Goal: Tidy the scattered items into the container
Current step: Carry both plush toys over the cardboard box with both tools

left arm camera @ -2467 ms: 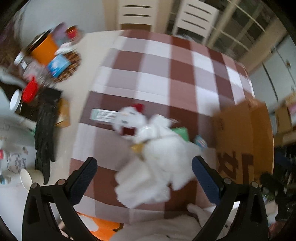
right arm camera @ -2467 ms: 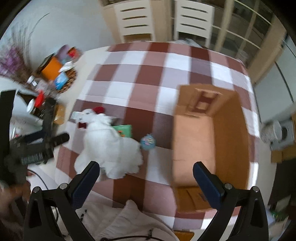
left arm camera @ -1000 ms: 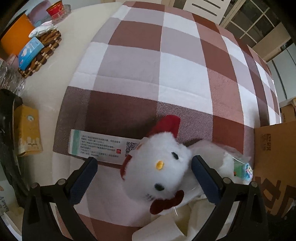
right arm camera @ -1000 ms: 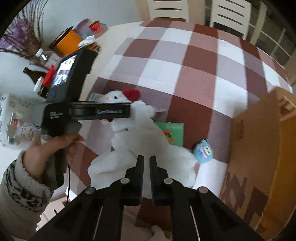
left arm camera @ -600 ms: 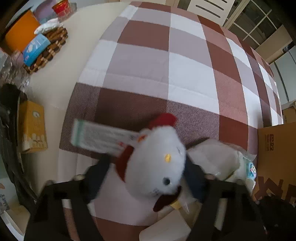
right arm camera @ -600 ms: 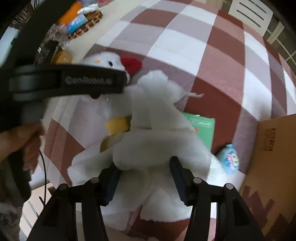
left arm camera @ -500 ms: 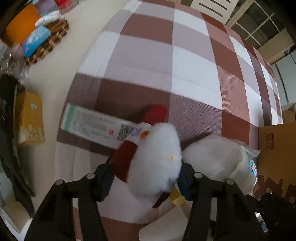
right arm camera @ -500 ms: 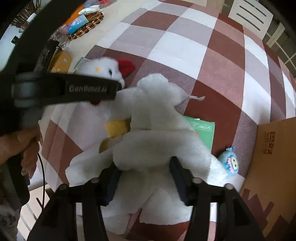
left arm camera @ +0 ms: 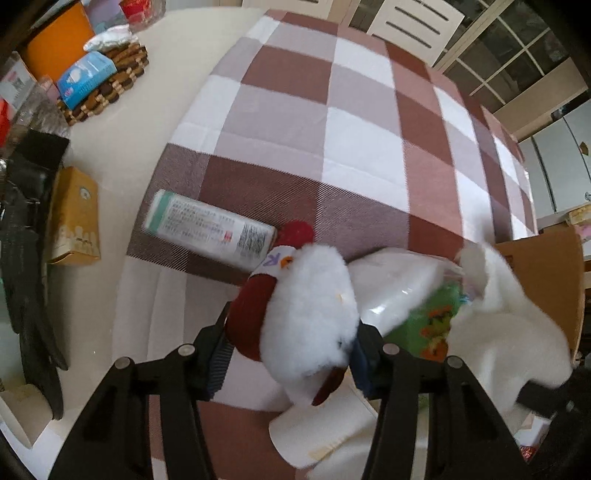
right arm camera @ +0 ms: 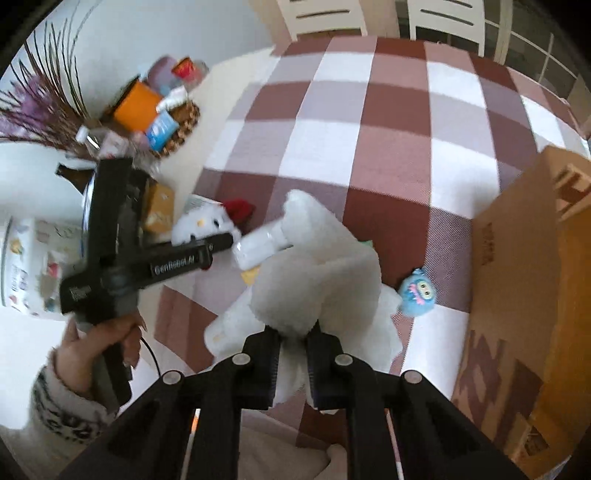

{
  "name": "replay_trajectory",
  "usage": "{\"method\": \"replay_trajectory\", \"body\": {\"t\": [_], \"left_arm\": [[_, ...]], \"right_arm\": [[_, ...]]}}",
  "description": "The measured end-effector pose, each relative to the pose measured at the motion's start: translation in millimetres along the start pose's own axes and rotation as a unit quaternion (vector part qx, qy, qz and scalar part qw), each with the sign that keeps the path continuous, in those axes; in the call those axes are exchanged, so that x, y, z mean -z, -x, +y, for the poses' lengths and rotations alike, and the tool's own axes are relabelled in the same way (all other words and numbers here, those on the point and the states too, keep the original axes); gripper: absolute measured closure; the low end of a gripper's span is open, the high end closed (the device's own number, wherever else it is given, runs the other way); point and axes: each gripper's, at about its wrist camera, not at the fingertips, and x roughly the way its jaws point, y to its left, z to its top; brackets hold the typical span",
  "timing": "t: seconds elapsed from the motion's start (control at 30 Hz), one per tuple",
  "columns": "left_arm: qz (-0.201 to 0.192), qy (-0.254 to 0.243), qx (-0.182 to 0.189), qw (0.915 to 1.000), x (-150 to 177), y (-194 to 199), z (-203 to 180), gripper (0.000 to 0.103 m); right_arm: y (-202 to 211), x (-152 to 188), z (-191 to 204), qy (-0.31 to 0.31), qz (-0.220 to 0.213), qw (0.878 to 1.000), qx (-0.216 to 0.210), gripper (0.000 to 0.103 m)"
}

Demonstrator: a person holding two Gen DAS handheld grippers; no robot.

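A white plush cat with a red bow lies at the near side of the checked tablecloth [left arm camera: 362, 147]. My left gripper [left arm camera: 291, 354] pinches its head [left arm camera: 310, 317], the jaws still closing, pads pressed into the fur. In the right wrist view the head [right arm camera: 207, 225] sits at the left gripper's tips [right arm camera: 221, 242]. My right gripper [right arm camera: 295, 365] squeezes the fluffy white body [right arm camera: 317, 266], jaws also closing on it. The open cardboard box [right arm camera: 517, 295] stands to the right. A small blue plush [right arm camera: 419, 291] lies beside it. A green packet [left arm camera: 432, 325] shows under the toy.
A long white and green box [left arm camera: 207, 229] lies left of the head. Off the cloth to the left are a small tan carton [left arm camera: 75, 218], black gloves [left arm camera: 29, 258] and a wicker basket [left arm camera: 114, 81] with packets. A person's hand [right arm camera: 99, 339] holds the left gripper. Chairs [right arm camera: 332, 14] stand behind.
The left jaws went from wide open to closed on the plush head and lifted it a little. The right jaws opened, then closed on the fluffy body, which now rises off the cloth.
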Motion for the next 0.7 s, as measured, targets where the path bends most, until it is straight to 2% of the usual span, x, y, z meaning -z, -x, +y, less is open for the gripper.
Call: {"method": "replay_trajectory", "body": {"t": [0.13, 0.43, 0.6, 0.7], "left_arm": [[-0.010, -0.001, 0.008, 0.9999, 9.2, 26.4, -0.4, 0.049], [-0.027, -0.026, 0.024, 0.9990, 18.1, 70.3, -42.4, 0.049], [-0.017, -0.052, 0.049, 0.9973, 25.6, 91.5, -72.3, 0.049], [-0.022, -0.072, 0.050, 0.9959, 28.0, 102.3, -90.9, 0.049]], "right_arm": [[14.4, -2.6, 2.4, -0.003, -0.018, 1.000, -0.005, 0.090], [62.7, -2.0, 4.0, 0.005, -0.050, 0.999, -0.016, 0.090], [83.3, 2.4, -1.6, 0.008, -0.059, 0.998, -0.021, 0.090], [96.8, 4.6, -5.8, 0.009, -0.065, 0.998, -0.022, 0.090]]}}
